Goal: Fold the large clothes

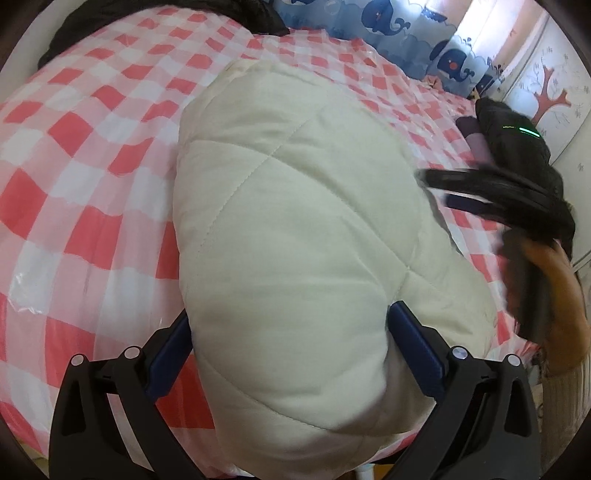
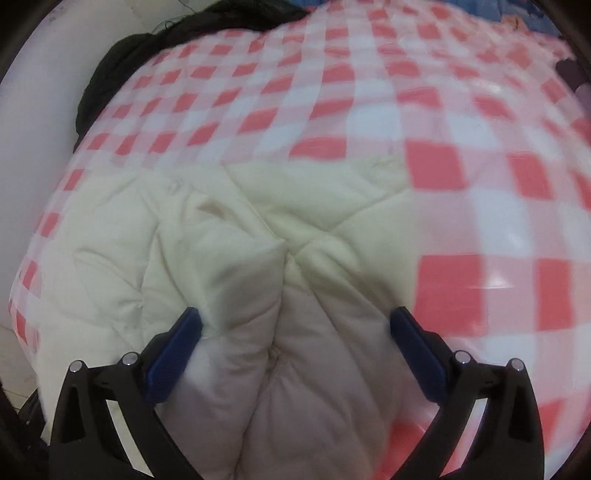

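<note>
We see a cream quilted jacket (image 1: 295, 229) lying on a bed covered by a pink and white checked sheet (image 1: 92, 166) under clear plastic. Our left gripper (image 1: 291, 343) has its jaws spread wide around a puffy, rounded end of the jacket, the blue pads beside the padding without pinching it. Our right gripper (image 2: 295, 339) also stands open, its jaws straddling a bunched fold of the same jacket (image 2: 258, 240); that view is blurred. Seen from the left, the right gripper hovers over the jacket's far side. A dark garment (image 1: 166, 22) lies at the bed's far edge, and whale-print curtains (image 1: 406, 33) hang behind. The jacket looks soft, thick, light and springy, so we judge it will puff back; a seam or edge offers the firmest hold.
</note>
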`<state>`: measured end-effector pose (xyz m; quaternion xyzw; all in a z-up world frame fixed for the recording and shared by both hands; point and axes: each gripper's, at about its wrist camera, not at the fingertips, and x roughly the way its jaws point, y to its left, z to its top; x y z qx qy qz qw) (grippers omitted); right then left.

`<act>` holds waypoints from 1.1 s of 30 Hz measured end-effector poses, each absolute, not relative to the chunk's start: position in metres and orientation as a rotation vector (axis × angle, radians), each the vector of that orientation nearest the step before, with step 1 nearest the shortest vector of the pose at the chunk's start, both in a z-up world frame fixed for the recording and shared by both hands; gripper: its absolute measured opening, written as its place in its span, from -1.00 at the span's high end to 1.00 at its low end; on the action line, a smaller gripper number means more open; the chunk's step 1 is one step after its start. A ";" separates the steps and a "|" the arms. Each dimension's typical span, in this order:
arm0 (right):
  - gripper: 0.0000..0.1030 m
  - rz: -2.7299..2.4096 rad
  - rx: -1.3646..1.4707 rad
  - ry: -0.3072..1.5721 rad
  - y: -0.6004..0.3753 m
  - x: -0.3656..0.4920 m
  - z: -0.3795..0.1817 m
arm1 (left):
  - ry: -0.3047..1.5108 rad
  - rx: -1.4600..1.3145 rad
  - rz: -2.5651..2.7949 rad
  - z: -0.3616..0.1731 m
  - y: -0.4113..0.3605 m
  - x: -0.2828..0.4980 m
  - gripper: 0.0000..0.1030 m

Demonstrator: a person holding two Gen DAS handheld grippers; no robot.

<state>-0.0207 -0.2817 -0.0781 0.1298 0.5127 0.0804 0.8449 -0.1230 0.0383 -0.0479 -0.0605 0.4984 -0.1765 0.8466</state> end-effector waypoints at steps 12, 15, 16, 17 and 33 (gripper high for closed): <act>-0.89 0.380 0.467 1.172 -0.285 -0.126 -0.105 | 1.015 -0.150 -0.341 -0.016 0.062 -0.138 -0.87; -0.89 0.399 0.505 1.071 -0.293 -0.133 -0.076 | 1.047 -0.248 -0.304 -0.020 0.085 -0.125 -0.87; -0.89 0.389 0.498 1.058 -0.293 -0.133 -0.072 | 1.071 -0.286 -0.299 -0.026 0.088 -0.121 -0.87; -0.89 0.374 0.478 1.058 -0.291 -0.133 -0.073 | 1.094 -0.329 -0.318 -0.036 0.089 -0.116 -0.87; -0.90 0.522 0.508 1.109 -0.239 -0.135 -0.121 | 1.140 -0.138 -0.332 -0.037 0.067 -0.152 -0.86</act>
